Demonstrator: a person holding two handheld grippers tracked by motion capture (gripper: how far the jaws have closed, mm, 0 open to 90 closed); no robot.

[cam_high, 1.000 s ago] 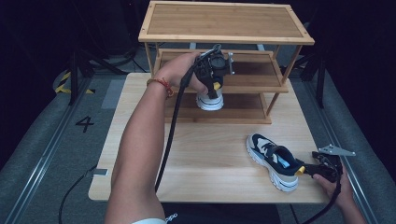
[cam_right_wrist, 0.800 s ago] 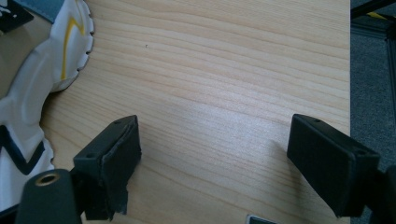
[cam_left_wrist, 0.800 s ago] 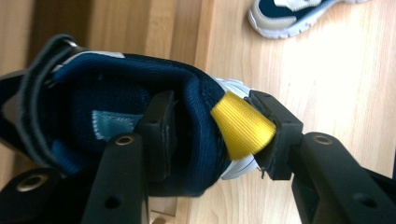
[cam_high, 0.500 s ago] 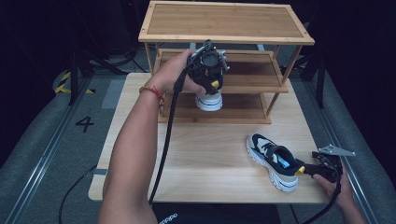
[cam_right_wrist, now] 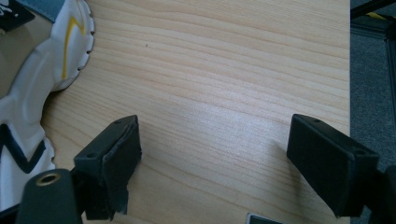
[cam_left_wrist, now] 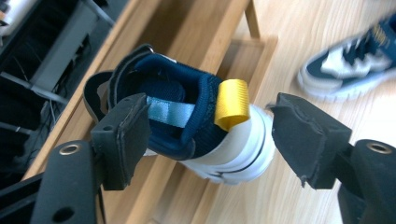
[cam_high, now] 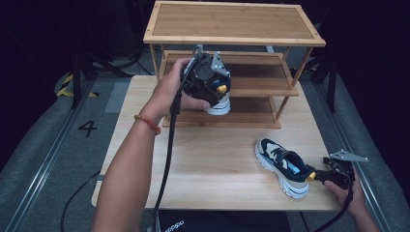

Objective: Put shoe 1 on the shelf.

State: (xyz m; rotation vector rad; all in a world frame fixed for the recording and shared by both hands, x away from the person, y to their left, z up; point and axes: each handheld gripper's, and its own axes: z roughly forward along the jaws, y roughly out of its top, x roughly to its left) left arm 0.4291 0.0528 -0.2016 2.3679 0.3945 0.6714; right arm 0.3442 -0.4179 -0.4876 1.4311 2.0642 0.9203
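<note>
A navy and white shoe (cam_left_wrist: 196,121) with a yellow heel loop rests on the bottom shelf of a bamboo rack (cam_high: 232,21), heel toward me. My left gripper (cam_left_wrist: 210,130) is open, its jaws standing either side of that heel; the left jaw overlaps the collar, the right one is apart from the sole. In the high view the left gripper (cam_high: 212,87) hangs just above the shoe (cam_high: 220,105). The matching shoe (cam_high: 283,164) lies on the table at the front right. My right gripper (cam_high: 314,176) is open beside its heel, over bare wood (cam_right_wrist: 215,149), with the shoe's sole (cam_right_wrist: 28,93) to its left.
The three-tier rack stands at the back of the wooden table (cam_high: 212,159). Its middle shelf (cam_high: 261,72) and top are bare. Dark floor with a taped "4" (cam_high: 88,128) lies to the left. The second shoe (cam_left_wrist: 350,60) also appears in the left gripper view.
The left hand has turned and drifted slightly left and lower over the shelf shoe. The shoe, the right gripper and the other shoe have stayed put.
</note>
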